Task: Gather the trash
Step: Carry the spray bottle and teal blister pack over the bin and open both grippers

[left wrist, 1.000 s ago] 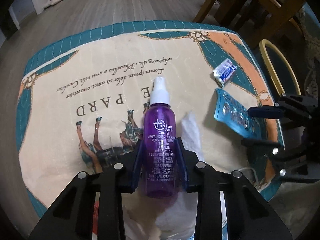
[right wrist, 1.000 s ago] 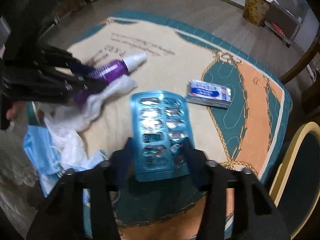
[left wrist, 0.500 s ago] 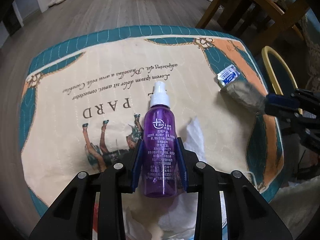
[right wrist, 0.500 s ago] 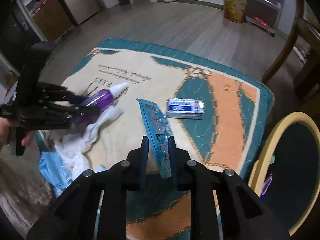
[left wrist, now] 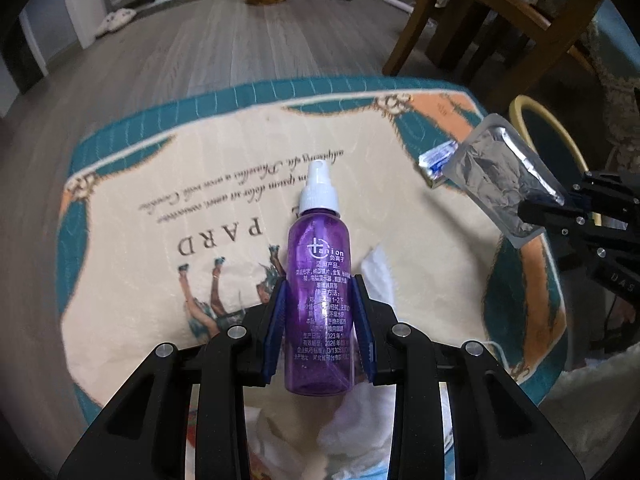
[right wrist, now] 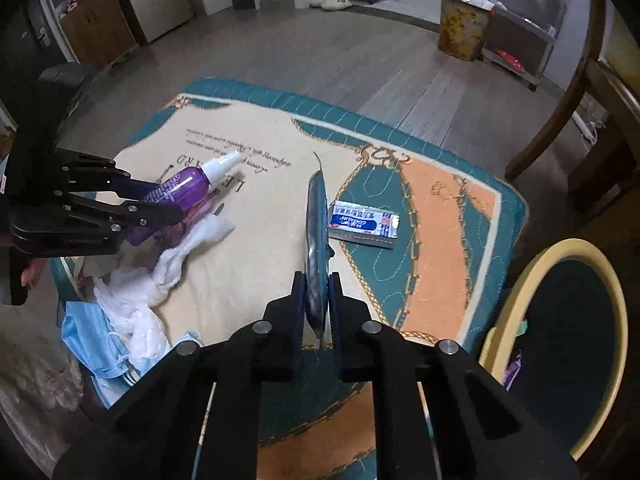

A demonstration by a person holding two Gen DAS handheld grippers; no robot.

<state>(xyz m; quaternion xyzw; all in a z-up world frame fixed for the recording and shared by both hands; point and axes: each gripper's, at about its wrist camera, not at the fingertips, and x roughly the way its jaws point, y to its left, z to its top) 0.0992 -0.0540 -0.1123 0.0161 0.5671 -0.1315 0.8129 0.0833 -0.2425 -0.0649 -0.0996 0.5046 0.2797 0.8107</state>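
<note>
1. Blister pack [right wrist: 316, 240] now stands on edge between our right gripper [right wrist: 317, 300] fingers, lifted off the quilted cloth [right wrist: 256, 256]; a second ago it lay flat on that cloth with the jaws wide either side. The jaws are closing and the pads already press on its lower end.
2. In the left wrist view the same pack [left wrist: 500, 184] shows its silver foil back at the right edge of the frame, where earlier its blue face lay on the cloth.
3. Our left gripper [left wrist: 320, 328] clamps the purple spray bottle [left wrist: 320, 296] at mid-body, white nozzle pointing to the top of the frame, unchanged from a second ago.
4. The small blue-and-white packet [right wrist: 362, 224] lies on the cloth just right of the raised pack, in the same spot as before.
5. White tissue [right wrist: 160, 276] and what seems to be a blue face mask [right wrist: 92, 340] sit at lower left, unmoved.
6. A yellow-rimmed bin [right wrist: 560, 320] fills the lower right, beside the cloth.
</note>
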